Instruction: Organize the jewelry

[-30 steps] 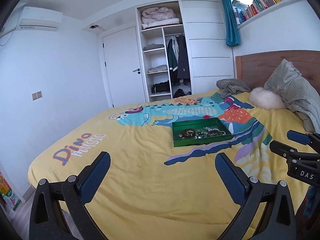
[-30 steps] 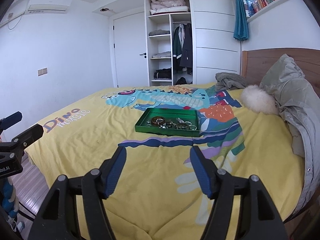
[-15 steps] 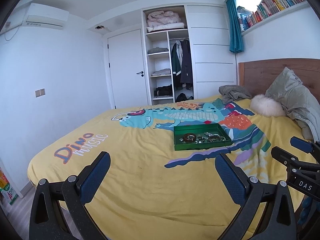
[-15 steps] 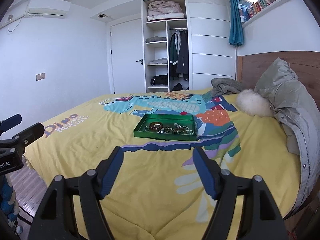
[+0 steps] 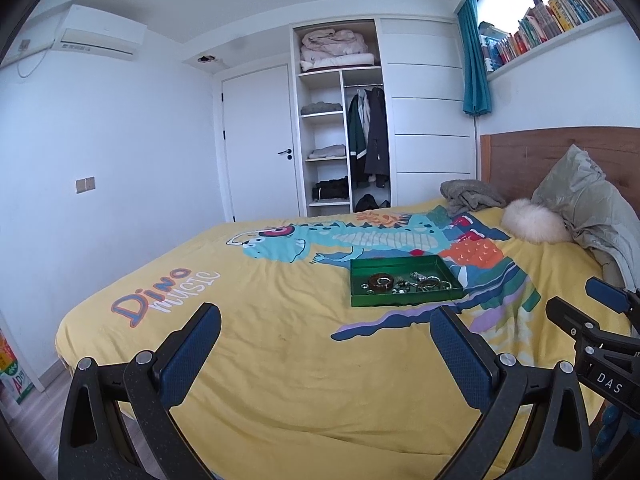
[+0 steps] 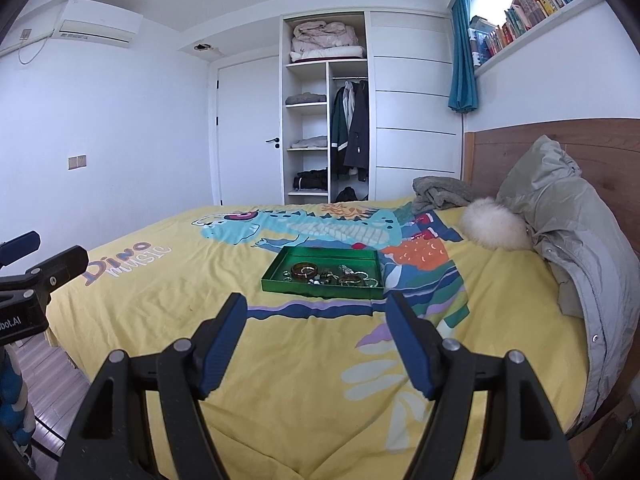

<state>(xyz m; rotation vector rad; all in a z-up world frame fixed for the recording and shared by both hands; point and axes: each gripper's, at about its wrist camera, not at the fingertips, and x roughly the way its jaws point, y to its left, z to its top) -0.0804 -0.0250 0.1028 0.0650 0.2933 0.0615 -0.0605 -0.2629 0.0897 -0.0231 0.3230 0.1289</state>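
A shallow green tray (image 5: 404, 301) lies on the yellow dinosaur bedspread (image 5: 280, 344) in the middle of the bed. It also shows in the right wrist view (image 6: 320, 287). It holds a brown bangle (image 5: 380, 281), rings and several small silver pieces (image 6: 352, 278). My left gripper (image 5: 325, 322) is open and empty, well short of the tray. My right gripper (image 6: 316, 314) is open and empty, also short of the tray. The right gripper's side shows at the right edge of the left view (image 5: 592, 332).
A grey-green jacket (image 6: 568, 216) and a white fluffy ball (image 6: 494, 226) lie against the wooden headboard (image 6: 560, 140). A grey cloth (image 6: 438, 194) lies at the far corner. An open wardrobe (image 6: 328, 128) and a door (image 6: 248, 132) stand beyond the bed.
Both grippers have tilted upward, so the bed and tray sit lower in view and more ceiling shows. Both stay open and empty.
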